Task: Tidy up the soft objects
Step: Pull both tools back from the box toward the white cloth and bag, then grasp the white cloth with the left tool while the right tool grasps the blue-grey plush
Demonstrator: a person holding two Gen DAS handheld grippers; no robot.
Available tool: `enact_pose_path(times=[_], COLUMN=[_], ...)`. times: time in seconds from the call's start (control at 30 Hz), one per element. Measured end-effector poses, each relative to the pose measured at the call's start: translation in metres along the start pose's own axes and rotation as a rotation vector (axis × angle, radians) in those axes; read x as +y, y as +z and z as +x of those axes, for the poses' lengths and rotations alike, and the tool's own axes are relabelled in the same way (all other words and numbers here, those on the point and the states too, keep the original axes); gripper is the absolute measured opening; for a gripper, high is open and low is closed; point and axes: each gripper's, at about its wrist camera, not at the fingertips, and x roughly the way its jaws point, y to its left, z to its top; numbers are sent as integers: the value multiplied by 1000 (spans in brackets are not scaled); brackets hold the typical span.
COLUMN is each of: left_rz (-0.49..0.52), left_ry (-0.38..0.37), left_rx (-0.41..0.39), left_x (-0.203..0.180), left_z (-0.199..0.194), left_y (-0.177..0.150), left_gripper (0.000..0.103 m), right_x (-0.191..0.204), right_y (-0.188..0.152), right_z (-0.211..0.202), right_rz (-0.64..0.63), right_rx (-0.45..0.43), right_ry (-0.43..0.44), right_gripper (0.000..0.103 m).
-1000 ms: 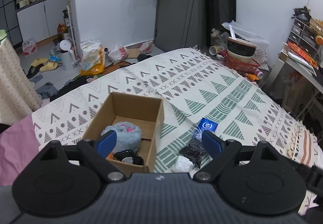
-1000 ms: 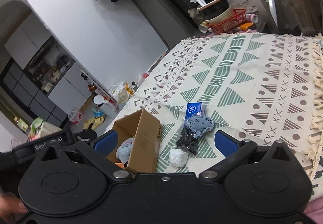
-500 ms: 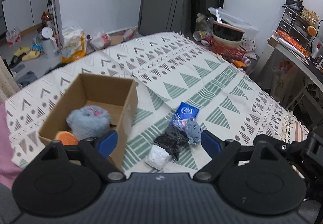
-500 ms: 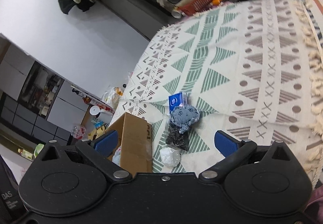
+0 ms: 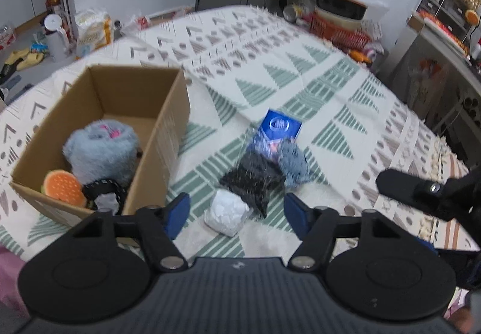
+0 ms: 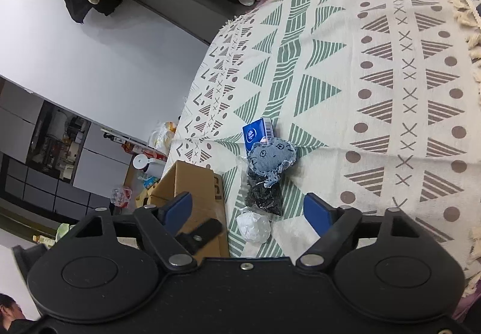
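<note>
- The cream bedspread with green and brown triangle print (image 5: 300,87) spreads ahead of both tongs and carries everything below.
- The open brown cardboard box (image 5: 168,123) sits ahead and to the left of the left gripper (image 5: 236,212); in the right wrist view its outer wall (image 6: 192,183) stands just beyond the right gripper (image 6: 248,209), on that tool's left side.
- Inside the box lie a fluffy grey-blue plush roll (image 5: 102,150), an orange burger-shaped soft toy (image 5: 63,188) and a black ring-shaped band (image 5: 105,189), already sorted by the look of it.
- Loose on the spread, straight ahead of both tongs, is a tight cluster: a blue tissue packet (image 5: 281,125) farthest, a small blue denim stuffed toy (image 6: 272,158) against it, a crumpled black mesh bundle (image 5: 255,180) nearer, and a white crinkled wrapped ball (image 5: 227,212) nearest.
- Left gripper: jaws about half apart and closing, the white ball lying just beyond the gap, nothing gripped.
- Right gripper: jaws wide and closing, also holding nothing; the ball and black bundle lie ahead of its opening.
- Judged step: approach for the next pick. The next move calls for one tool to drop onto a single item, likely the white ball, pinch it clear of the bundle, then carry it left over the box rim.
</note>
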Motion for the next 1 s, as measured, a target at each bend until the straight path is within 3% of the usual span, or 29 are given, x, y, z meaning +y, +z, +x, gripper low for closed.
enact_pose_path(times=[0.27, 0.63, 0.8, 0.87, 0.93, 1.0], left_rz=[31, 85, 125, 109, 77, 49], left_ry=[0, 55, 41, 23, 3, -14], left_rx=[53, 53, 33, 36, 52, 59], left_x=[-3, -4, -2, 1, 5, 9], left_z=[35, 69, 79, 84, 87, 87], left_y=[-9, -20, -24, -24, -24, -23], left_gripper=[63, 63, 62, 59, 47, 45], right_x=[-15, -20, -19, -18, -15, -12], right_y=[6, 10, 8, 7, 8, 9], right_z=[22, 46, 64, 72, 78, 84], right_rz=[73, 90, 63, 59, 55, 49], right_rx=[25, 51, 82, 85, 85, 80], right_ry=[-30, -63, -99, -103, -96, -91], right_gripper=[62, 62, 62, 60, 56, 52])
